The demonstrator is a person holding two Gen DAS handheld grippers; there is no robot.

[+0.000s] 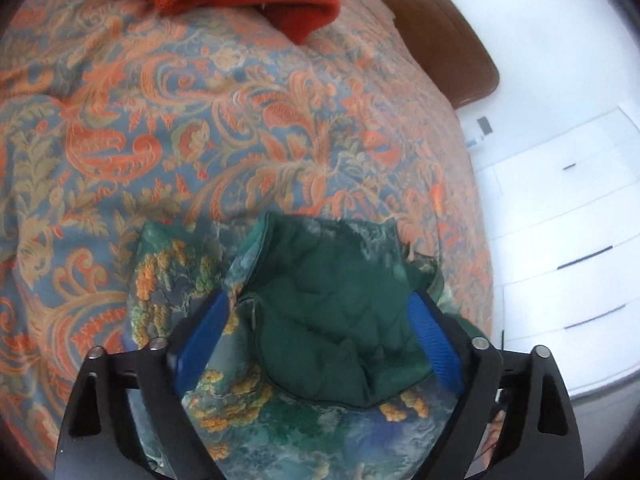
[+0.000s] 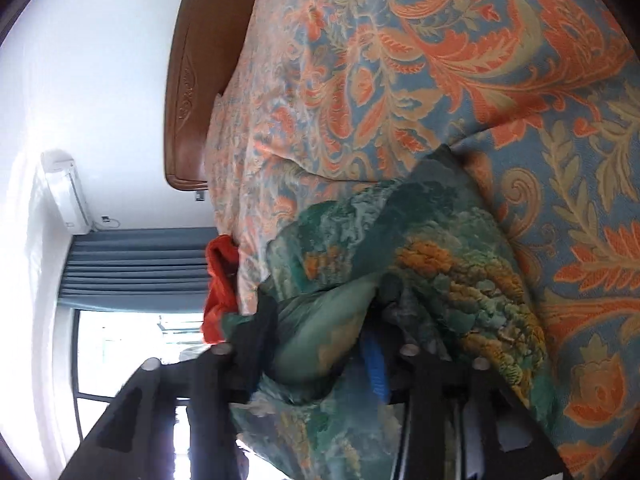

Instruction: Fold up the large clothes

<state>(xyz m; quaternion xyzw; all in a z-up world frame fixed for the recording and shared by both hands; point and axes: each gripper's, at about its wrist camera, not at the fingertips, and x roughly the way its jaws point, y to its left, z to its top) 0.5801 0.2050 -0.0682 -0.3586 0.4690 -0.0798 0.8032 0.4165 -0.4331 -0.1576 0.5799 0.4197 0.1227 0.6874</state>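
Evidently soft and bulky, the quilted green jacket lies low-centre on the bed; left hand-held gripper gapes around it, right hand-held gripper unclear. Grasp hems.

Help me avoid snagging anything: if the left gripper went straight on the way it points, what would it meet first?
Probably the green quilted garment, already lying between the left gripper's wide-open blue fingers. Past it lies the paisley bedspread; depth is unclear.
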